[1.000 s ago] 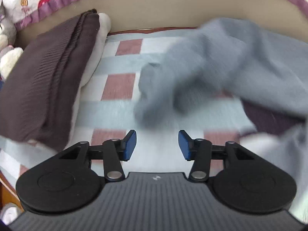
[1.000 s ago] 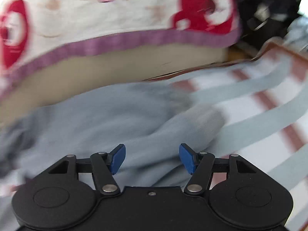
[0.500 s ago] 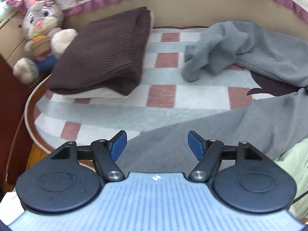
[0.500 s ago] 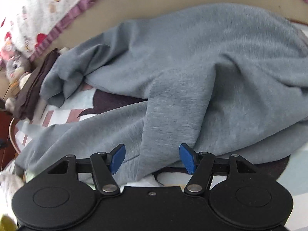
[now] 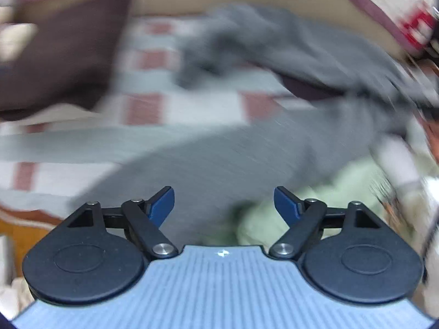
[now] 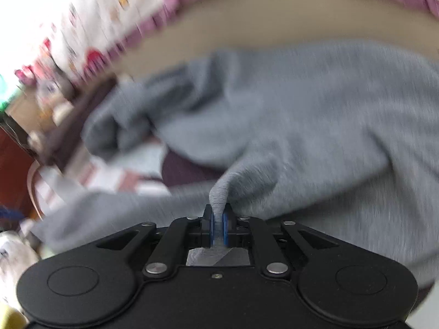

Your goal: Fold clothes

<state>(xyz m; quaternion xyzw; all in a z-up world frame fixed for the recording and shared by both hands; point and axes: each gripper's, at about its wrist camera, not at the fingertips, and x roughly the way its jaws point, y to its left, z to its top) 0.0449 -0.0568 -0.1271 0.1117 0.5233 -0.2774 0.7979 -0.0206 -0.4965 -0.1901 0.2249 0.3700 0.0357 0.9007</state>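
**Grey garment: pinched right, free left**

Right gripper (image 6: 218, 220) clamped on a raised ridge of garment (image 6: 301, 126). Left gripper (image 5: 223, 205) wide apart, empty, over another part. Spread rumpled across checked sheet (image 5: 192, 104). Likely soft, limp, draping; best gripped at edges or hems.

Your left gripper (image 5: 223, 203) hangs with its blue pads spread wide, nothing between them. Just ahead of it a grey garment (image 5: 247, 148) sprawls across the checked bedcover (image 5: 178, 104), one end bunched up farther back. A folded dark brown garment (image 5: 63, 54) sits at far left. Pale green cloth (image 5: 343, 189) shows under the grey at right. Everything's motion-blurred.
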